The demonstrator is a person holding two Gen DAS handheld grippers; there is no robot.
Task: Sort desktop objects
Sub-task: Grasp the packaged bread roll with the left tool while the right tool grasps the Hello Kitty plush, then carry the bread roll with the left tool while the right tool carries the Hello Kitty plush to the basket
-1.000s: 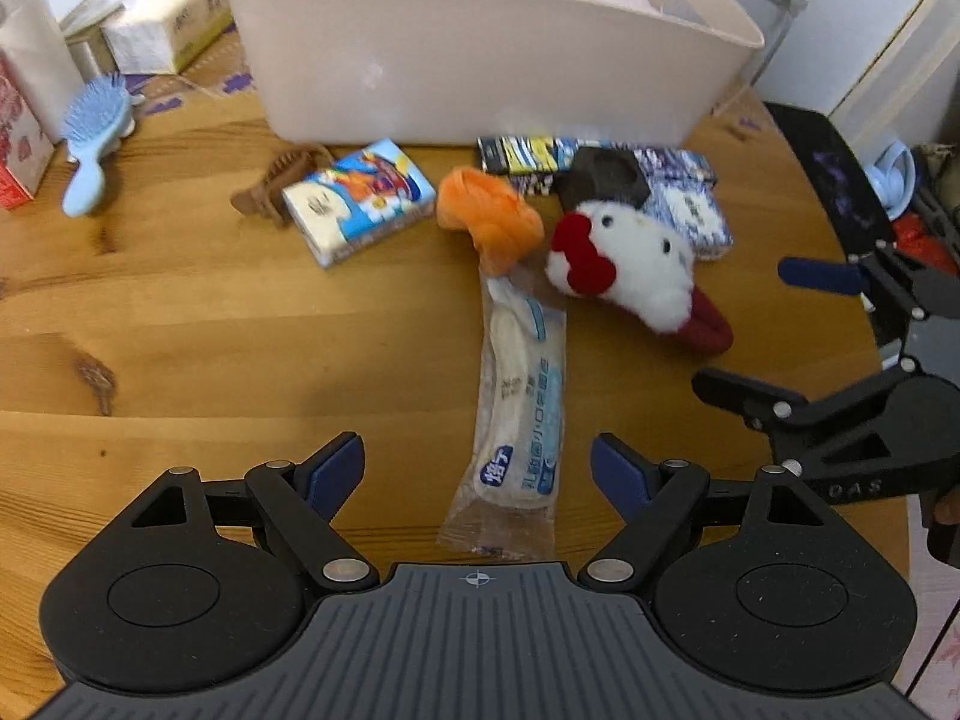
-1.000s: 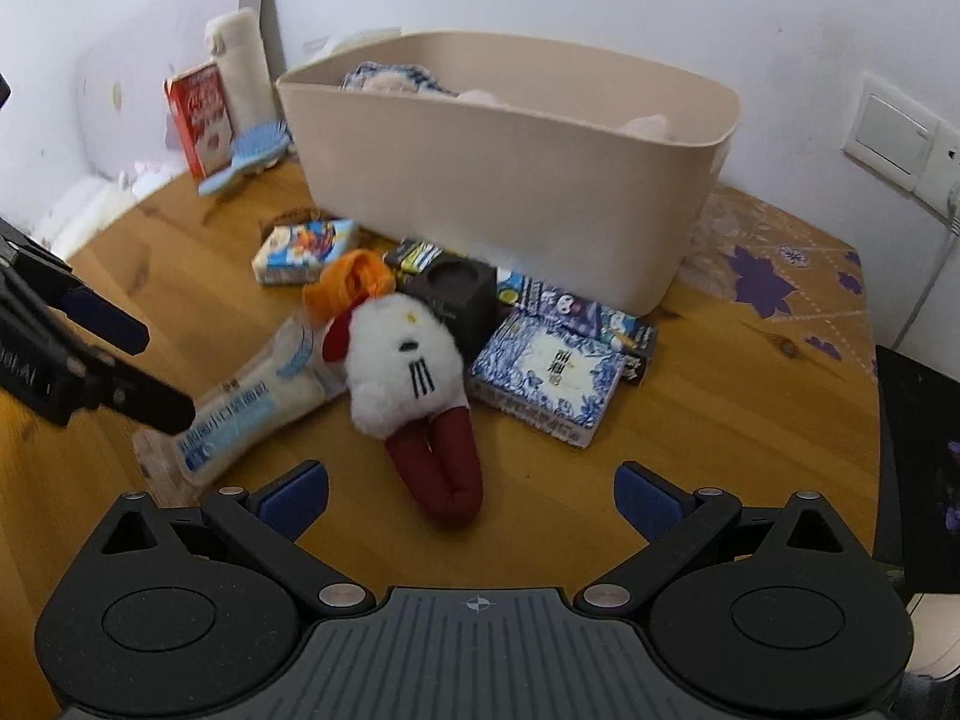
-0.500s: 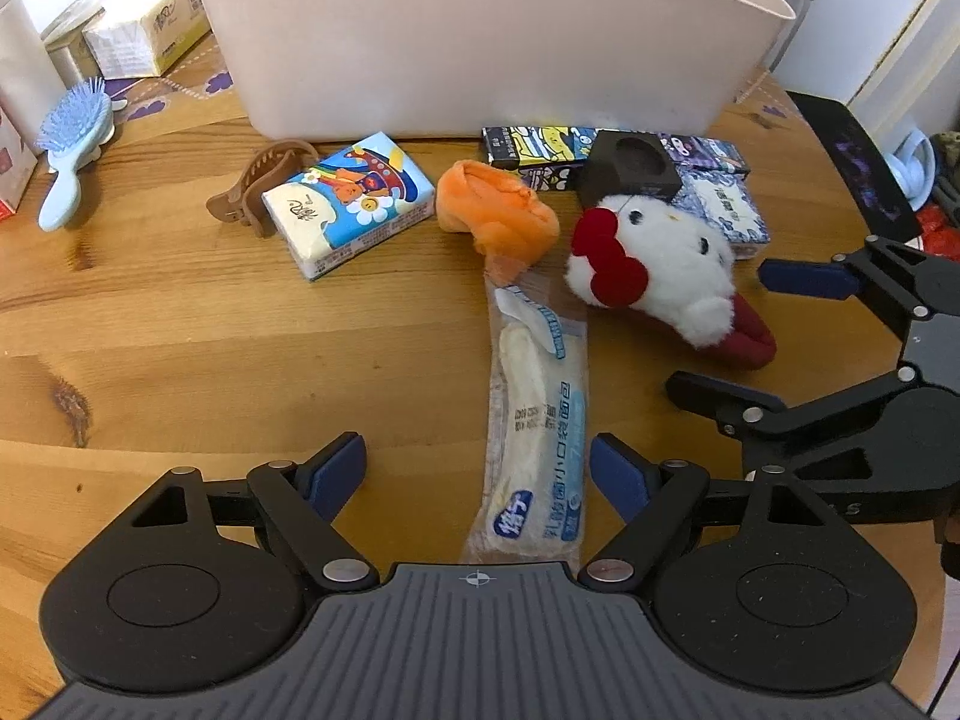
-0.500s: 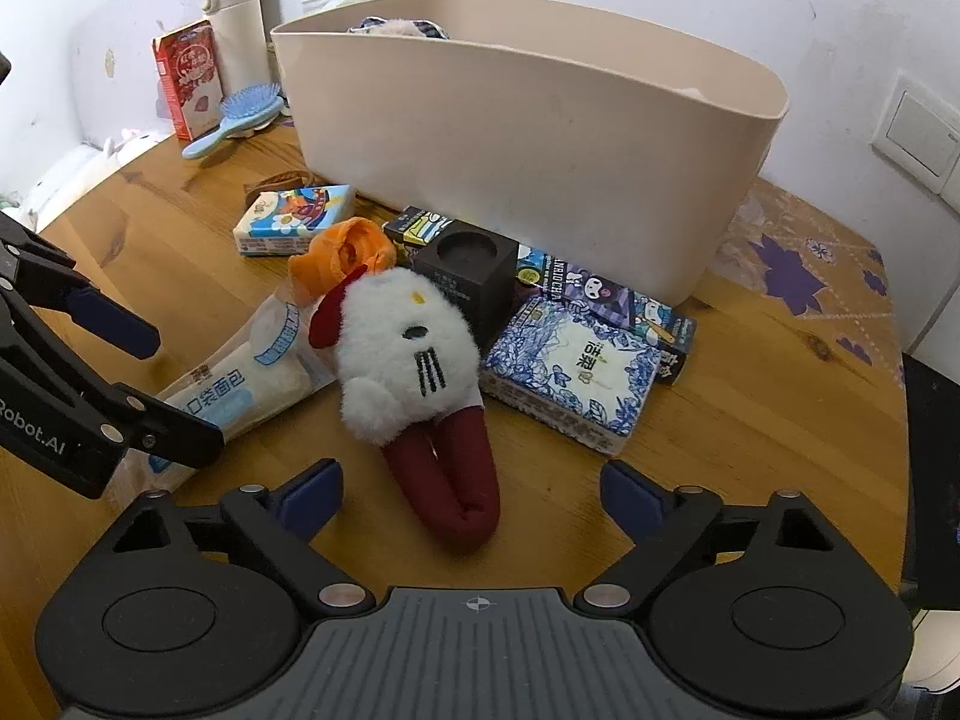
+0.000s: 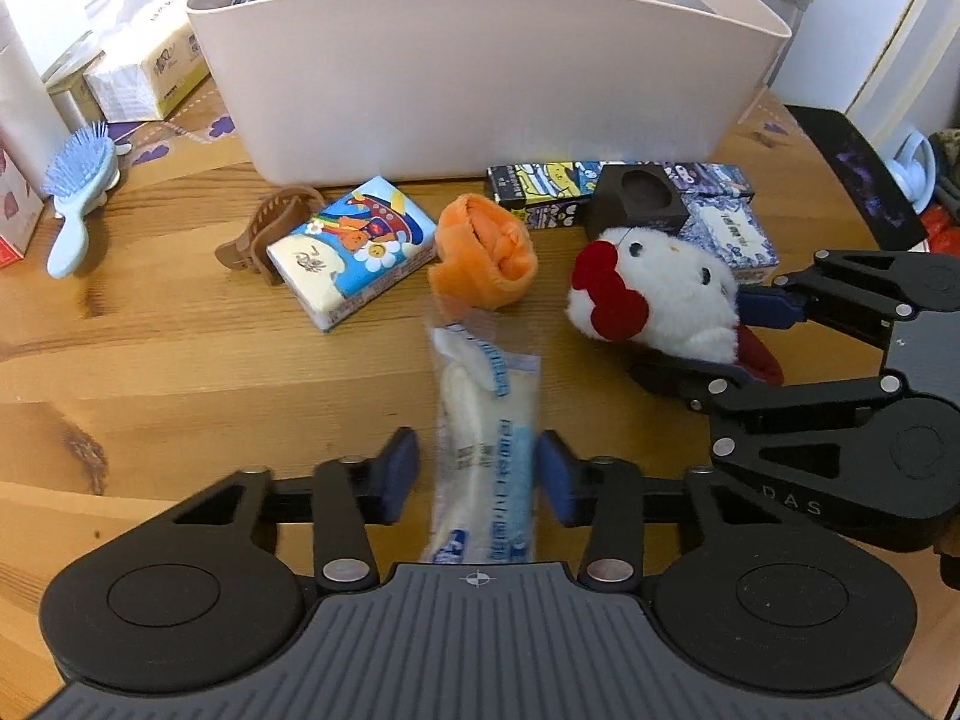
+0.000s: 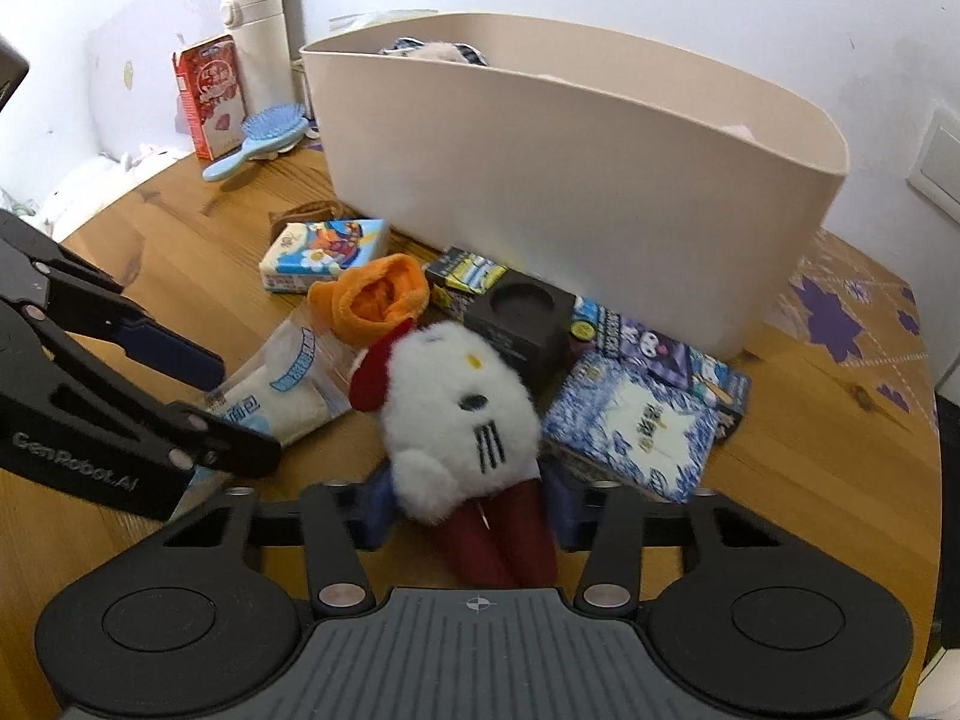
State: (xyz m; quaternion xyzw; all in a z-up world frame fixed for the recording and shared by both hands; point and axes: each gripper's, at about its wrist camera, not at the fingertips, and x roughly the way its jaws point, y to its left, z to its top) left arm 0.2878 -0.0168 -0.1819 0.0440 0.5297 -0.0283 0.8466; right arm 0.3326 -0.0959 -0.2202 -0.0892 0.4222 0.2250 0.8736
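A white plush toy [image 6: 456, 402] with a red bow and dark red legs lies on the wooden table. My right gripper [image 6: 468, 510] is closing, and its pads press on the toy where body meets legs; the left wrist view shows the same grip [image 5: 690, 339]. A clear packet of white bread [image 5: 480, 420] lies lengthwise toward me. My left gripper [image 5: 477, 474] is closing around its near half. The right pad touches the wrapper and a thin strip of wood shows at the left pad. The beige bin [image 5: 480, 72] stands behind, holding cloth and soft things.
An orange plush piece [image 5: 486, 258], cartoon tissue pack [image 5: 354, 252], brown hair claw [image 5: 264, 228], black block [image 5: 642, 204], cartoon box [image 5: 540, 186] and blue-white tissue pack [image 6: 636, 426] lie before the bin. A blue hairbrush [image 5: 78, 192], tissue box [image 5: 150, 72], red carton [image 6: 210, 96] and white bottle [image 6: 258, 48] stand far left.
Both grippers went from wide open to narrow. The left has closed in around the bread packet. The right moved forward over the plush toy's legs and closed on the toy.
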